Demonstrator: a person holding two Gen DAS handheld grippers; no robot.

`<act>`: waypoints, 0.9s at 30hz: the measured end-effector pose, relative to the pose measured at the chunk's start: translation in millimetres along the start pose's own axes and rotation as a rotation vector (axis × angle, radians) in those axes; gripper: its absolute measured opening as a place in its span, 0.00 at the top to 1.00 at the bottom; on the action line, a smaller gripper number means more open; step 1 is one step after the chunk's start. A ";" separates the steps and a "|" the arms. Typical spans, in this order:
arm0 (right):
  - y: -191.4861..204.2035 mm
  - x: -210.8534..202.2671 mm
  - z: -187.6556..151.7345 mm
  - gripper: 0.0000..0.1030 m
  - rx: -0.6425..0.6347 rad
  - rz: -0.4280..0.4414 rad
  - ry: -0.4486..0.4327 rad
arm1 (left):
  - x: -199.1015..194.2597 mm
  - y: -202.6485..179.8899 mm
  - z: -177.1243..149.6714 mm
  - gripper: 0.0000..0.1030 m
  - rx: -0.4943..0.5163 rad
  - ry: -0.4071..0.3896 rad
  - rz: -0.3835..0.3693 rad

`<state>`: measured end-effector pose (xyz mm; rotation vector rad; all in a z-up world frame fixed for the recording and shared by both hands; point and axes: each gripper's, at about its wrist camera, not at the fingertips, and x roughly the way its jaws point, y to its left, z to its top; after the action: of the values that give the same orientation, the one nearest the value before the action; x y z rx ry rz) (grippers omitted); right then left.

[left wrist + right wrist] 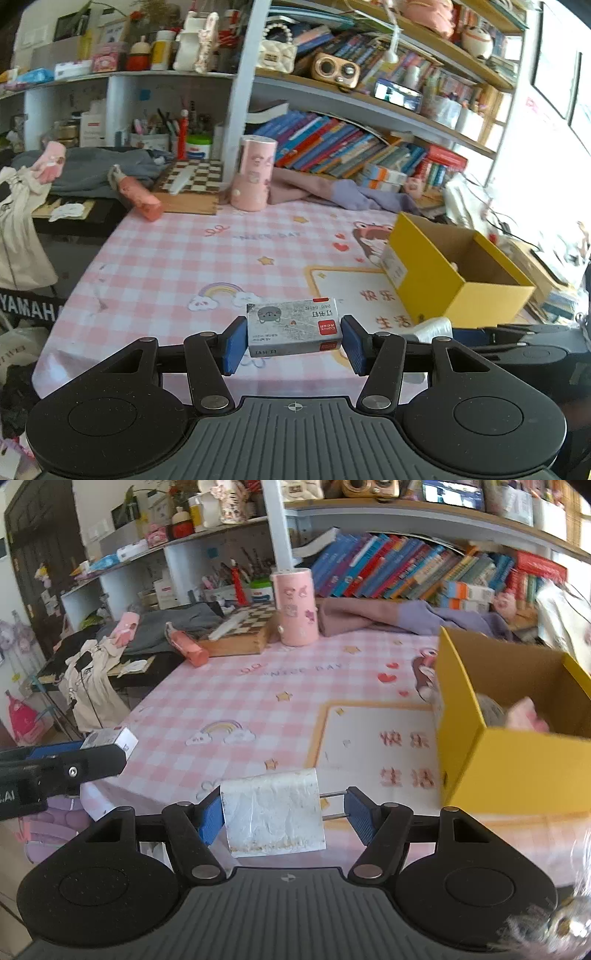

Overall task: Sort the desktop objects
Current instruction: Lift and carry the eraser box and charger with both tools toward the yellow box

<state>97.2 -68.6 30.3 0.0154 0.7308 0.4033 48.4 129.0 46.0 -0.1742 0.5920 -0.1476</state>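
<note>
Both tools are loaded. My left gripper [294,342] has its blue pads closed on the short ends of a small grey cardboard staple box with a cat print and red label [293,326], held clear above the pink checked tablecloth [166,266]. My right gripper [283,814] carries a white, crinkled roller-like cylinder on a thin metal axle [272,810]; the left pad touches its end, while the right pad bears on the protruding metal pins, so I judge that grip to be the weaker one. The open yellow cardboard box [509,764] sits on the cloth to the right, near both tools, with a grey and a pink item already inside. I take the step in hand to be carrying these to the box. Notes for doing it well: go right gripper first, since it is nearer; keep the cylinder level so it cannot slip along its axle; clear the box's near wall before lowering; release only once inside. Then bring the staple box across, keeping the two grippers apart.
</note>
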 end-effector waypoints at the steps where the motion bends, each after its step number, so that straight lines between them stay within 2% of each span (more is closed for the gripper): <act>1: -0.5 -3.4 -3.8 0.37 0.008 -0.008 0.000 | 0.2 -2.1 -0.3 0.48 0.006 0.004 -0.015; 11: -15.6 -38.2 -25.9 0.37 0.097 -0.112 -0.027 | 4.1 -35.6 -3.9 0.48 0.112 0.025 -0.144; 27: -39.3 -65.0 -47.7 0.37 0.203 -0.216 -0.029 | 18.1 -63.9 -7.1 0.48 0.199 0.078 -0.249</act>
<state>36.3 -134.5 30.6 0.1322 0.7343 0.1213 53.6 62.4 43.5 -0.0490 0.6285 -0.4545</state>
